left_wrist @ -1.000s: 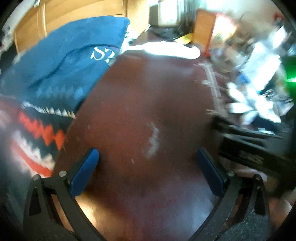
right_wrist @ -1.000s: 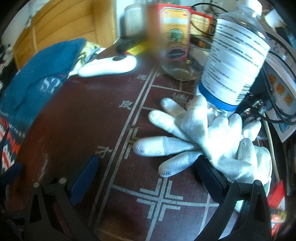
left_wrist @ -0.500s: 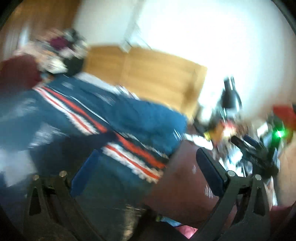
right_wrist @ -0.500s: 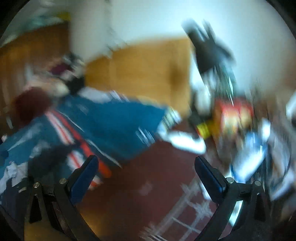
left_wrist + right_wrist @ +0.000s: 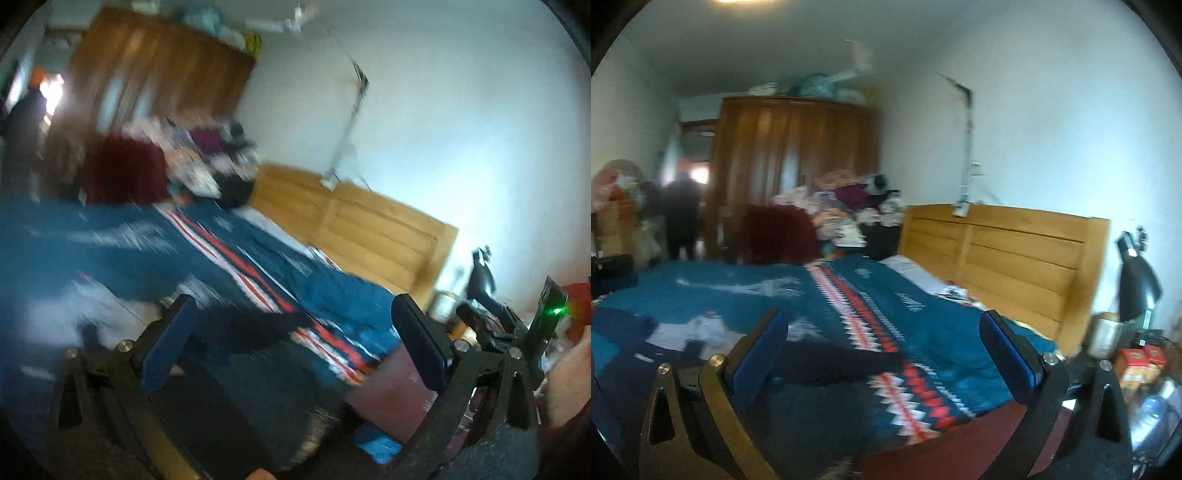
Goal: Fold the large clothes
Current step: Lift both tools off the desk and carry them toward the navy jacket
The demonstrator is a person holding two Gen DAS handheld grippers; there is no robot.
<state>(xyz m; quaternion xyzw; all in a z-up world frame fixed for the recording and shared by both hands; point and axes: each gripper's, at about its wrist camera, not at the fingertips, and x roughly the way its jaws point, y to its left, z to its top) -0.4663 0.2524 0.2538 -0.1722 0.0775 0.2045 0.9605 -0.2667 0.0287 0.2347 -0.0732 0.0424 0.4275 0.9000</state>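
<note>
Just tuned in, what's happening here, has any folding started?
Not yet. Both grippers are open and holding nothing: the left gripper and the right gripper are raised and pointed across the bed. A dark garment lies spread on the blue patterned blanket, in front of both. More clothes are heaped at the far side by the wardrobe. The left view is blurred.

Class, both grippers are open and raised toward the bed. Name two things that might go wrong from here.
1. The dark garment lies on a dark patterned blanket, so a gripper may pinch the blanket along with it.
2. The side table's bottle and red boxes sit beside the right gripper; a swing might topple them.
</note>
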